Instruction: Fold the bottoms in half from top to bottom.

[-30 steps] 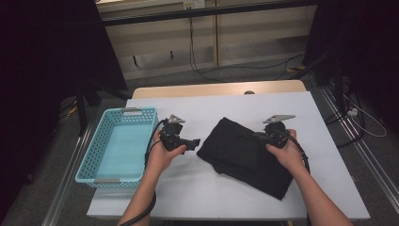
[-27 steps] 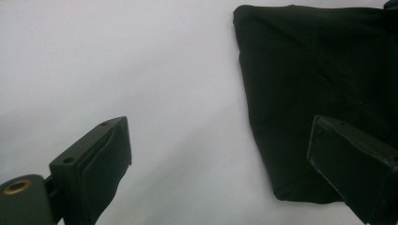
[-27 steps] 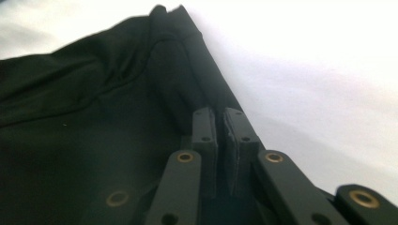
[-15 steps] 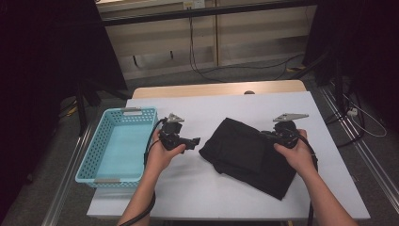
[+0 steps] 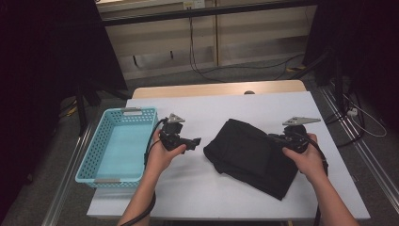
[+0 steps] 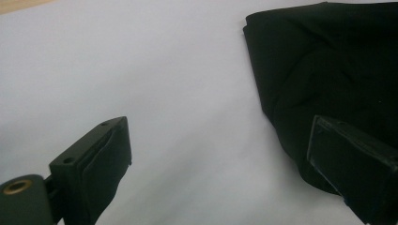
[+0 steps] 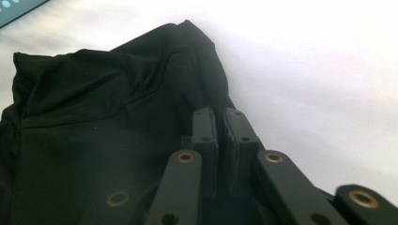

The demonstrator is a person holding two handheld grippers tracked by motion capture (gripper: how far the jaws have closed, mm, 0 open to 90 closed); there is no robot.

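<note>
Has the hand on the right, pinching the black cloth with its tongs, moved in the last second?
Yes. The right tongs, shut on the black cloth, have shifted toward the table's right edge.

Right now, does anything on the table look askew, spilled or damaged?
Nothing stands out. The black cloth lies loosely folded and creased, its edge pinched in the right tool; the blue basket sits square, nothing in it.

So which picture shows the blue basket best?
The high view. There the whole blue basket sits on the white table, left of the left claw. The right gripper view catches just a blue sliver in its top left corner. The left gripper view looks at the black cloth instead.
</note>
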